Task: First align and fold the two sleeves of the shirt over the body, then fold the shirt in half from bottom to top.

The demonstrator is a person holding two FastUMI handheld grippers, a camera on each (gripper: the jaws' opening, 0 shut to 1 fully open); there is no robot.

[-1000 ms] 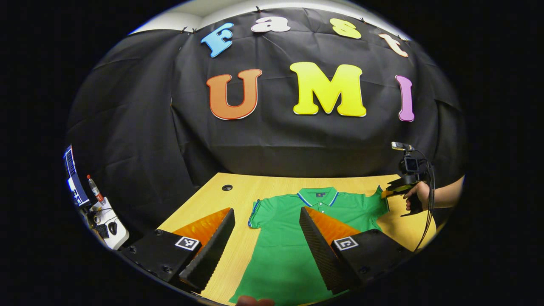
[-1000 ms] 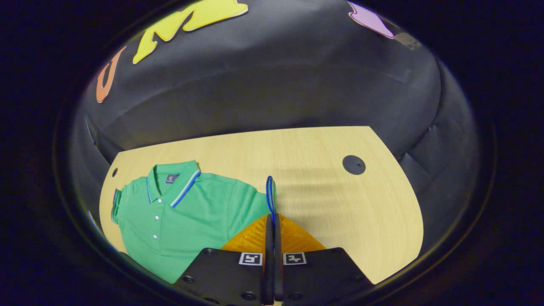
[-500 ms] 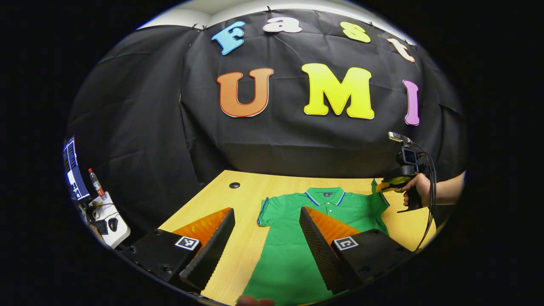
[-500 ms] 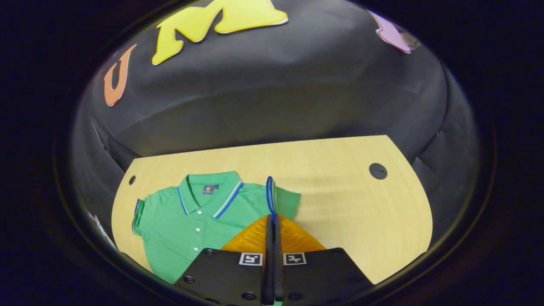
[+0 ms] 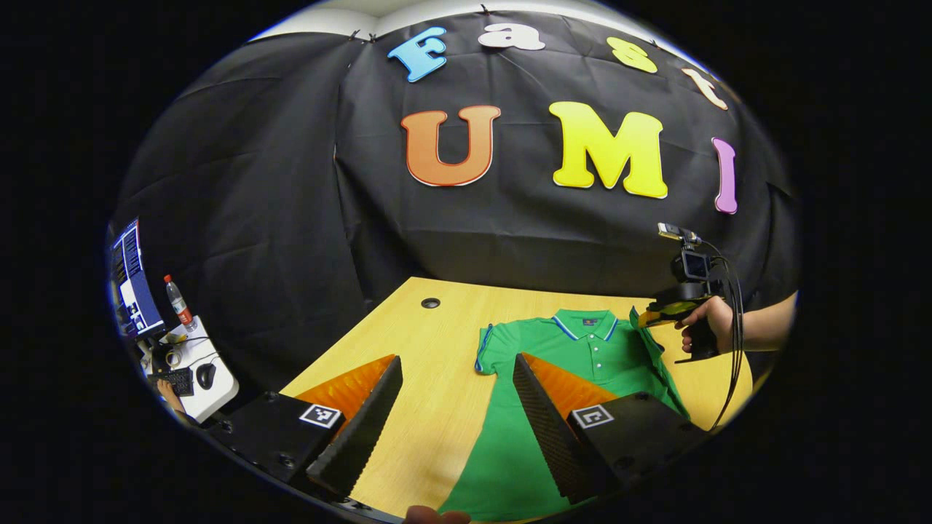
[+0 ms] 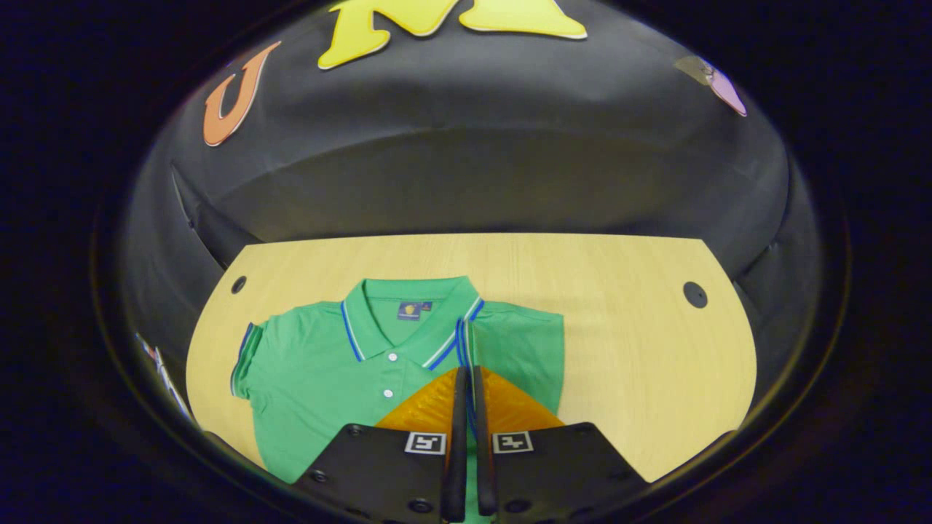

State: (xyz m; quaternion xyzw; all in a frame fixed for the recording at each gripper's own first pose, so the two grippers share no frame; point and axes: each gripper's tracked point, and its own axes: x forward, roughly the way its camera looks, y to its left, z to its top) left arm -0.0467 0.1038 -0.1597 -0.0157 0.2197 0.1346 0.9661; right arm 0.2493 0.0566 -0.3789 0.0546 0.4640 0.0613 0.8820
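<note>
A green polo shirt with a blue-and-white trimmed collar lies face up on the wooden table. My left gripper hovers open and holds nothing; its right finger is over the shirt's lower body and its left finger is over bare wood. A hand holds my right gripper at the shirt's far side. In the right gripper view, the right gripper is shut on the blue-trimmed sleeve edge, lifted over the shirt beside the collar. The other sleeve lies flat.
The table has round cable holes near its back corners. A white side desk at the left holds a bottle, a keyboard and a mouse, with a monitor beside it. Black cloth closes off the back.
My right gripper has carried the pinched sleeve inward, from the shirt's outer edge to above the collar area. The left gripper's view has swung left, leaving the shirt further right in it.
</note>
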